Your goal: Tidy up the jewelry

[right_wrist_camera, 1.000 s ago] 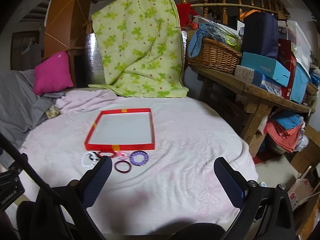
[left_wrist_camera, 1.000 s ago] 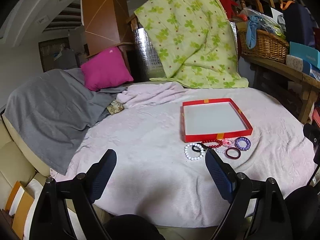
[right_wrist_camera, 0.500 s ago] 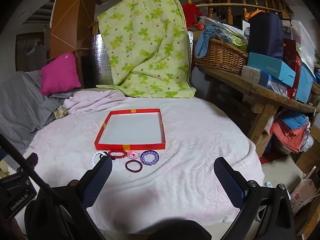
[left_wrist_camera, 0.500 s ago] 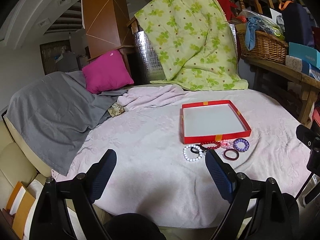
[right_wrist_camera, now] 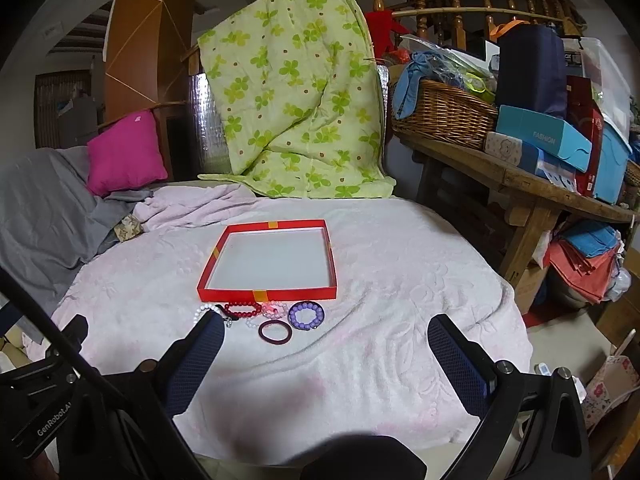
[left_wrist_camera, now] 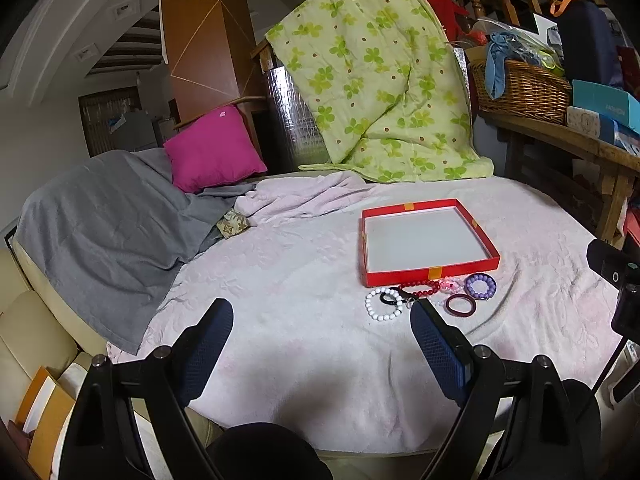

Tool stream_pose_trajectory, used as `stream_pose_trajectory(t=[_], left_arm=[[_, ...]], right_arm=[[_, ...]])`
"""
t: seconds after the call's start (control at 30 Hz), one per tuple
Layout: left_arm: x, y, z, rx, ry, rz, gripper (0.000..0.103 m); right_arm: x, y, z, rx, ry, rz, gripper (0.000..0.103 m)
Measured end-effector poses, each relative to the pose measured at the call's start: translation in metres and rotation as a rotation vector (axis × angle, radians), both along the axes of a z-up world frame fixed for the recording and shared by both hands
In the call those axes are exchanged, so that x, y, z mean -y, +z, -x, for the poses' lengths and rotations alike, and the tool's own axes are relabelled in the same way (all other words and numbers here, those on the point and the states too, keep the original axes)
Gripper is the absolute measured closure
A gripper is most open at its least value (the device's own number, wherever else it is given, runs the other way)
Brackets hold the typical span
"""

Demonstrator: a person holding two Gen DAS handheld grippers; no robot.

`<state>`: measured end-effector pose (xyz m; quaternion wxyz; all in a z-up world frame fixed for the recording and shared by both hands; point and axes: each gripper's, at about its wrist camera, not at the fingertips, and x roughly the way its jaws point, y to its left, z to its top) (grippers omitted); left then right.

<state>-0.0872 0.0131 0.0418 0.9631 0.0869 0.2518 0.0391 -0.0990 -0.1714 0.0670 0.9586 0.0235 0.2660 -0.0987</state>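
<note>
A shallow red tray [left_wrist_camera: 428, 273] with a white floor lies empty on the pink blanket; it also shows in the right wrist view [right_wrist_camera: 267, 292]. Just in front of it lie several bracelets: white beads [left_wrist_camera: 383, 309], red beads [left_wrist_camera: 425, 289], a pink one [right_wrist_camera: 273, 309], purple beads [left_wrist_camera: 481, 285] [right_wrist_camera: 306, 314] and a dark maroon ring [left_wrist_camera: 461, 305] [right_wrist_camera: 275, 332]. My left gripper [left_wrist_camera: 322, 330] is open and empty, short of the bracelets. My right gripper [right_wrist_camera: 326, 344] is open and empty, near and to the right of them.
The pink blanket [left_wrist_camera: 304, 280] covers a round bed. A grey blanket [left_wrist_camera: 108, 216] and a magenta pillow [left_wrist_camera: 212, 154] lie at the left, a green quilt [left_wrist_camera: 376, 80] at the back. A wooden bench [right_wrist_camera: 532, 188] with a basket and boxes stands at the right.
Both grippers have pulled back and risen slightly; the tray and bracelets sit a little farther off in both views. Nothing on the bed has moved.
</note>
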Motion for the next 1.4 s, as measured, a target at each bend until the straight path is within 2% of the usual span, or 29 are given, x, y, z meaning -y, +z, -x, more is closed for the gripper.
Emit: stream_pose_trajectory(t=[0.93,1.4], left_arm=[[0.006,-0.013,-0.011,-0.030,-0.007,-0.019,0.012],[-0.008,-0.021,-0.023,-0.036,0.019,-0.017,0.012]], right_arm=[[-0.004,-0.017,-0.014,-0.042,-0.002,0.002,0.000],[-0.008,-0.026,-0.029,-0.072,0.000,-0.002,0.000]])
